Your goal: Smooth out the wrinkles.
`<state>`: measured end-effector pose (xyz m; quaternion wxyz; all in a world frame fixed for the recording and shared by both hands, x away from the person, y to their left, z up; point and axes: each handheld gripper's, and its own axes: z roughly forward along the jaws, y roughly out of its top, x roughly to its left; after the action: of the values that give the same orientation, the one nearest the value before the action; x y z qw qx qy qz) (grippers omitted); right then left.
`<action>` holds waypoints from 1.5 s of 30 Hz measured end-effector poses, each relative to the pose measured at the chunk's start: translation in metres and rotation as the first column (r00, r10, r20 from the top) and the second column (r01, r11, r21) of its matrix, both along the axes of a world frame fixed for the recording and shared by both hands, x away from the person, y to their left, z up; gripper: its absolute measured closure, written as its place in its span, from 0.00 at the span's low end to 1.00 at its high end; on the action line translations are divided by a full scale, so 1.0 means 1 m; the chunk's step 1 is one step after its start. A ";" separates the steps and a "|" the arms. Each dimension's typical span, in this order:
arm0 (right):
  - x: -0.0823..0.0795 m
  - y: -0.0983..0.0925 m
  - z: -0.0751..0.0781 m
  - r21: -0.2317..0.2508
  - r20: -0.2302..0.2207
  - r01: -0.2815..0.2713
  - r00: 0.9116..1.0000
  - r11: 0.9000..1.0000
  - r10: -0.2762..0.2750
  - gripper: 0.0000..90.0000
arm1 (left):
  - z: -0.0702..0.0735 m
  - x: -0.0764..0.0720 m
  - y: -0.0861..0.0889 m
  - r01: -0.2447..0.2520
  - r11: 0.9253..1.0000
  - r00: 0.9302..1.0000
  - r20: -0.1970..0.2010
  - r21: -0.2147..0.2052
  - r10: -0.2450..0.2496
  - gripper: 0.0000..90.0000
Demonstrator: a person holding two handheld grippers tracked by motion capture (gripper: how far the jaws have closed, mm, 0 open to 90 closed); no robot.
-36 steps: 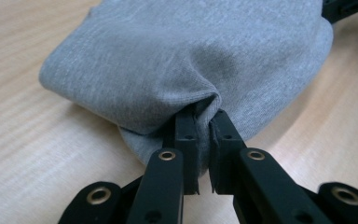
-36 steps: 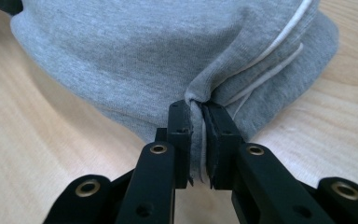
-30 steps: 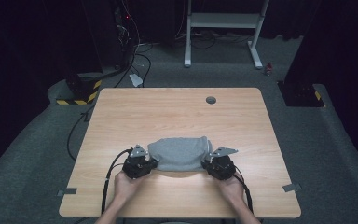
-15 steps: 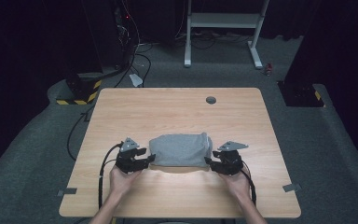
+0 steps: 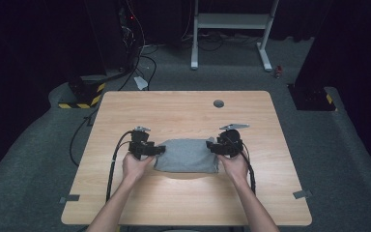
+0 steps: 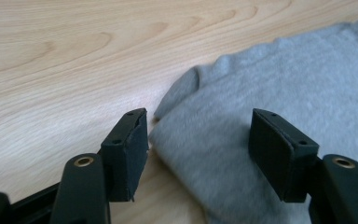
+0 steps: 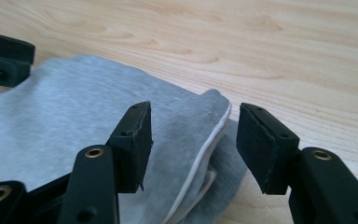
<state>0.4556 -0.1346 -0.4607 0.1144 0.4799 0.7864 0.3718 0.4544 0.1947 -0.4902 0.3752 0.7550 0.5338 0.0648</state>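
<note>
Folded grey cloth (image 5: 187, 155) flat on the surface (image 5: 183, 113) near the front edge, left hand-held gripper (image 5: 147, 149) and right hand-held gripper (image 5: 219, 146) at its ends — jaws just opened, spread, pinching nothing

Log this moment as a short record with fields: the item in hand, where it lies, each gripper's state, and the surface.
item: folded grey cloth
place: flat on the wooden table, near the person's edge
left gripper: at the cloth's left end, fingers apart, just been opening, not pressing the cloth
right gripper: at the cloth's right end, fingers apart, just been opening, white-seamed fold between them, not gripped
other: round grommet in the table's far part
</note>
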 end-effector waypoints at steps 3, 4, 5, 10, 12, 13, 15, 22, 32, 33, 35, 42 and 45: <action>0.008 0.004 -0.006 -0.012 -0.052 0.001 0.999 1.000 -0.002 0.58 | -0.008 0.006 0.000 -0.010 1.000 0.999 -0.039 -0.023 0.009 0.42; 0.009 0.005 -0.007 -0.016 -0.054 -0.008 0.998 1.000 0.007 0.63 | -0.010 0.007 0.000 -0.008 0.999 0.999 -0.049 -0.031 0.006 0.43; 0.010 0.006 -0.008 -0.014 -0.060 -0.011 0.998 1.000 0.010 0.67 | -0.011 0.008 0.000 -0.006 0.999 0.999 -0.051 -0.041 0.004 0.45; 0.009 0.007 -0.009 -0.033 -0.060 -0.040 0.998 0.999 0.038 0.89 | -0.011 0.008 -0.001 0.016 0.998 0.999 -0.034 -0.068 -0.018 0.67; 0.008 0.008 -0.007 -0.042 -0.032 -0.059 0.998 0.997 0.058 0.92 | -0.010 0.007 -0.001 0.027 0.998 0.999 -0.022 -0.059 -0.029 0.78; 0.007 0.009 -0.006 -0.046 -0.025 -0.063 0.998 0.997 0.062 0.92 | -0.009 0.006 -0.001 0.034 0.998 0.999 -0.010 -0.053 -0.034 0.82; 0.005 0.011 -0.004 -0.052 -0.008 -0.073 0.997 0.996 0.072 0.93 | -0.009 0.006 0.000 0.040 0.998 0.999 -0.002 -0.051 -0.040 0.92; -0.003 0.007 0.004 -0.023 0.042 -0.084 0.995 0.996 0.085 0.93 | 0.003 -0.002 0.003 0.057 0.997 0.996 0.069 -0.060 -0.053 0.97; -0.045 -0.002 0.013 -0.025 0.170 -0.142 0.975 0.989 0.145 0.93 | 0.032 -0.045 0.011 0.194 0.977 0.964 0.203 -0.086 -0.174 0.97; -0.052 -0.004 0.012 -0.029 0.178 -0.148 0.972 0.989 0.151 0.93 | 0.032 -0.051 0.011 0.210 0.974 0.960 0.204 -0.084 -0.189 0.97; -0.063 -0.008 0.008 -0.028 0.189 -0.160 0.969 0.987 0.162 0.93 | 0.029 -0.063 0.012 0.235 0.969 0.955 0.203 -0.075 -0.216 0.97; -0.096 -0.019 -0.013 -0.017 0.159 -0.176 0.971 0.984 0.177 0.93 | 0.015 -0.097 0.007 0.296 0.954 0.940 0.190 -0.050 -0.282 0.97; -0.106 -0.018 -0.023 -0.037 0.143 -0.188 0.971 0.982 0.191 0.93 | 0.008 -0.106 0.003 0.309 0.951 0.938 0.172 -0.016 -0.302 0.97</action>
<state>0.3494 -0.1529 -0.4834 0.1413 0.3728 0.8222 0.4062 0.3484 0.1975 -0.4826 0.4405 0.8123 0.3779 0.0577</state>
